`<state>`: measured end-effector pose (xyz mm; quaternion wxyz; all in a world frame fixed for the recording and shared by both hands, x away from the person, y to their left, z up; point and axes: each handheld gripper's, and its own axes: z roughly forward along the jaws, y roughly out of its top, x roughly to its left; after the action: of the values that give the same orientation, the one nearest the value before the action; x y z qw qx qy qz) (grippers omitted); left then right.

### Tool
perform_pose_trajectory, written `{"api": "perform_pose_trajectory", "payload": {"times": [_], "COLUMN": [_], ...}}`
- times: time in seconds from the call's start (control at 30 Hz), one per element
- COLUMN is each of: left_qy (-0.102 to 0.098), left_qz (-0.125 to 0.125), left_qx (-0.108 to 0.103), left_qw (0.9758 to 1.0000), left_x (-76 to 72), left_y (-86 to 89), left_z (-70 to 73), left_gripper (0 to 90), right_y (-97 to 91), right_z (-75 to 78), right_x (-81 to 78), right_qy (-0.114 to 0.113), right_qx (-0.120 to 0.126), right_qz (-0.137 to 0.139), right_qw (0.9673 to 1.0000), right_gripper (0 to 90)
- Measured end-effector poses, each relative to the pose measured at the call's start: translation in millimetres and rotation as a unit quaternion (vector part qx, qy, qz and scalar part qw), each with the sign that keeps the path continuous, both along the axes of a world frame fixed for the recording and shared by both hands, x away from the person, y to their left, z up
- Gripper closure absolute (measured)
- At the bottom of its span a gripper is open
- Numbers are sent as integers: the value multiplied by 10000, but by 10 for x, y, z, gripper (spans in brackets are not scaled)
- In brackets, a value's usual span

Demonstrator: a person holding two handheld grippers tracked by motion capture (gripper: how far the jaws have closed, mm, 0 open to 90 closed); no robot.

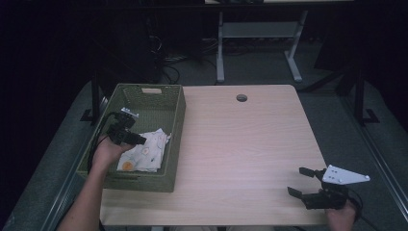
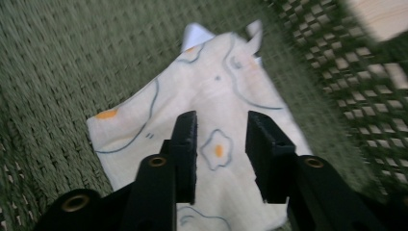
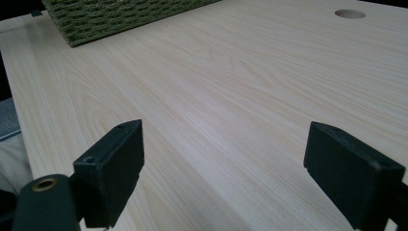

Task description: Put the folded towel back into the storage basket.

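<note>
A cream cloth (image 1: 144,151) printed with fried eggs lies crumpled on the floor of a green woven basket (image 1: 144,182) at the table's left. My left gripper (image 1: 139,139) hangs inside the basket just above the cloth. In the left gripper view its jaws stand partly apart, the left gripper (image 2: 221,125) has nothing pinched, and the cloth (image 2: 211,82) lies flat on the basket floor (image 2: 72,57) below them. My right gripper (image 1: 296,181) rests low at the table's front right corner. The right gripper (image 3: 240,154) is wide open over bare wood.
The light wooden table (image 1: 240,144) has a round cable hole (image 1: 241,97) near its far edge. The basket's near wall (image 3: 110,17) shows far off in the right gripper view, as does the hole (image 3: 350,13). Dark floor and desk legs lie beyond.
</note>
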<state>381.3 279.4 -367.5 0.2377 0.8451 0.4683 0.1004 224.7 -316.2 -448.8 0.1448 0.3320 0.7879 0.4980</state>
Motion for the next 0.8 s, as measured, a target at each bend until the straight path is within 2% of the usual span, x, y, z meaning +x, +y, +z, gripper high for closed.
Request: {"api": "perform_pose_trajectory", "payload": {"times": [0.03, 0.13, 0.2, 0.27, 0.4, 0.47, 0.57, 0.67, 0.7, 0.77, 0.8], "left_qy": [-40, -185, -373, -477, -626, -688, -705, -726, -731, -757, -734], "left_qz": [3, 30, -43, -78, -172, -163, -247, -324, -366, -407, -452], "left_qx": [-5, -256, -407, -557, -1163, -1495, -1971, -2041, -2104, -2032, -2069], "left_qw": [10000, 9995, 9985, 9973, 9911, 9862, 9775, 9757, 9742, 9753, 9746], "left_x": [-23, -115, -178, -235, -327, -357, -393, -415, -418, -426, -425], "left_y": [-7, -16, -23, -24, -28, -31, -52, -107, -120, -160, -175], "left_z": [10, 48, 76, 106, 159, 185, 218, 244, 248, 257, 258], "left_gripper": [618, 568, 535, 492, 455, 445, 433, 429, 426, 427, 426], "right_y": [-2, -9, -15, -25, -57, -69, -77, -85, -87, -95, -100], "right_z": [0, 2, 1, -7, -21, -22, -24, -28, -27, -26, -26], "right_x": [1, 1, 1, 0, 13, 21, 29, 33, 32, 30, 28], "right_qy": [-2, -22, -21, 3, 19, 0, 4, 8, 32, 25, 19], "right_qx": [13, 45, 55, 110, 183, 188, 219, 221, 227, 229, 232], "right_qz": [0, -9, -2, -11, -30, -23, -8, 2, -4, -4, -6], "right_qw": [10000, 10000, 10000, 9999, 9998, 9998, 9998, 9998, 9997, 9997, 9997], "right_gripper": [135, 135, 135, 135, 135, 135, 135, 135, 135, 135, 135]}}
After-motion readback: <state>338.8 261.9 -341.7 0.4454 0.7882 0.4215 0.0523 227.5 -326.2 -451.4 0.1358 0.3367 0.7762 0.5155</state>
